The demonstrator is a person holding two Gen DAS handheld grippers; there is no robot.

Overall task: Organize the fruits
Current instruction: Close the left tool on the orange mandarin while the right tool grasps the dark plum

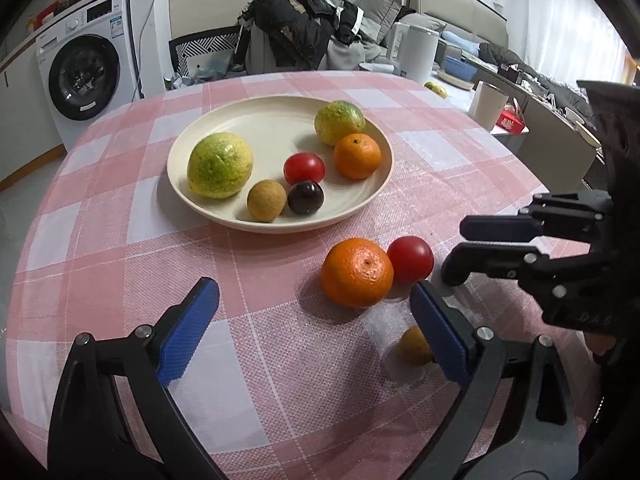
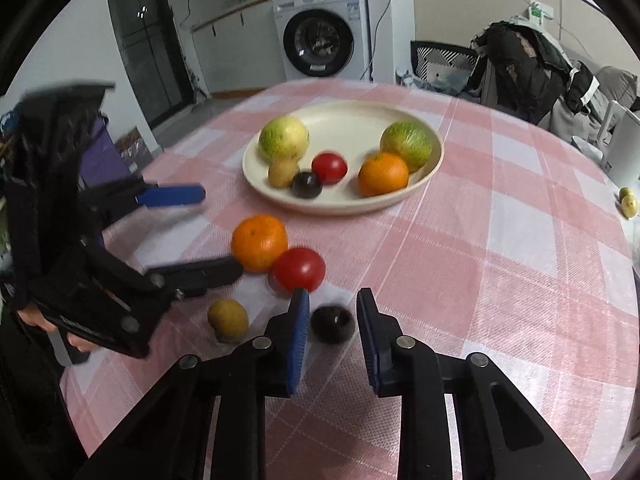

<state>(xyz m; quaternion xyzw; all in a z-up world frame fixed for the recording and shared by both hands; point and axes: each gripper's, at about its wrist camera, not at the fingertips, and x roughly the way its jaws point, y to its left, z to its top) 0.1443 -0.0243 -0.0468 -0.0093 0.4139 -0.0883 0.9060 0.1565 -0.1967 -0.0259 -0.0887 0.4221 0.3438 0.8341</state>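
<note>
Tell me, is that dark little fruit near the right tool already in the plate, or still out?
Out. The dark fruit lies on the tablecloth between the open right tool's fingers, short of the plate.

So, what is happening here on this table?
A person sorts fruit onto the plate with two grippers. Six fruits already lie on it. The right gripper is open around a dark fruit; the left gripper is open near the orange. A tomato also waits on the cloth.
</note>
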